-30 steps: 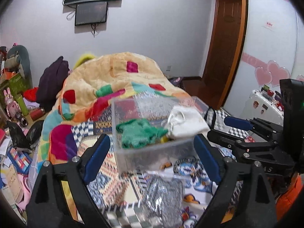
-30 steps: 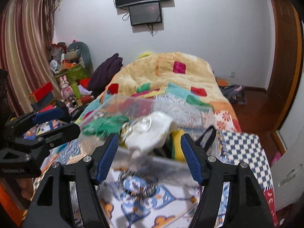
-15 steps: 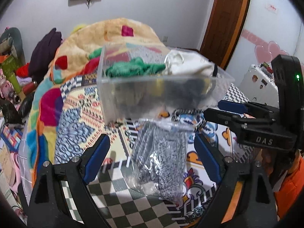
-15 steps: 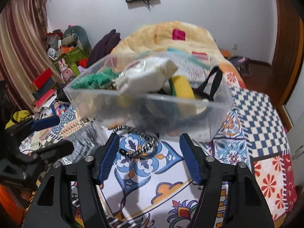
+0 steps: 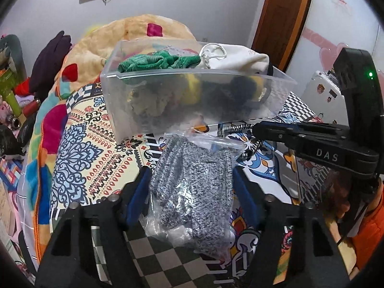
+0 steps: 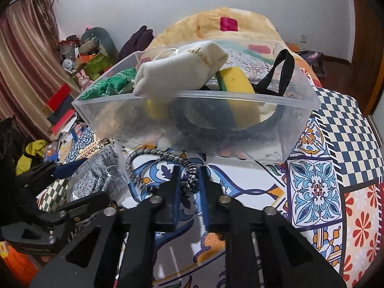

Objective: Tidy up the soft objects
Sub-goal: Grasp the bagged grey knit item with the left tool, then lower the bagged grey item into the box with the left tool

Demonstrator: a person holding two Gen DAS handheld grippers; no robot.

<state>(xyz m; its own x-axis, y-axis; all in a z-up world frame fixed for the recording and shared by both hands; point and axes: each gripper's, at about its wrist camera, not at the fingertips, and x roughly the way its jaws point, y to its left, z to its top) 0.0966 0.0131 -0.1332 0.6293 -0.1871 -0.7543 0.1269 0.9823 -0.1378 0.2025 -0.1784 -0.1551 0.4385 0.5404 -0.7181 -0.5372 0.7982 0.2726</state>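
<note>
A clear plastic bin [image 5: 134, 100] [image 6: 100, 117] stands on the patterned bedspread, holding a green cloth [image 5: 158, 63], a white drawstring pouch [image 6: 182, 69], a yellow sponge [image 6: 236, 88] and a black strap [image 6: 283, 72]. My left gripper [image 5: 190, 184] is closed on a grey knit item in a clear bag [image 5: 194, 180] in front of the bin. My right gripper [image 6: 189, 180] is closed on a black-and-white braided cord loop [image 6: 163, 154] lying just before the bin. The right gripper also shows in the left wrist view [image 5: 258, 126].
A bunched orange quilt [image 5: 144, 31] lies behind the bin. Clutter of boxes, toys and clothes [image 6: 72, 72] fills the floor to the left. A wooden door [image 5: 283, 19] is at the back right. A white suitcase [image 5: 321, 93] stands to the right.
Both grippers came down and forward to the bedspread in front of the bin. The left closed on the bagged grey knit; the right closed on the braided cord.
</note>
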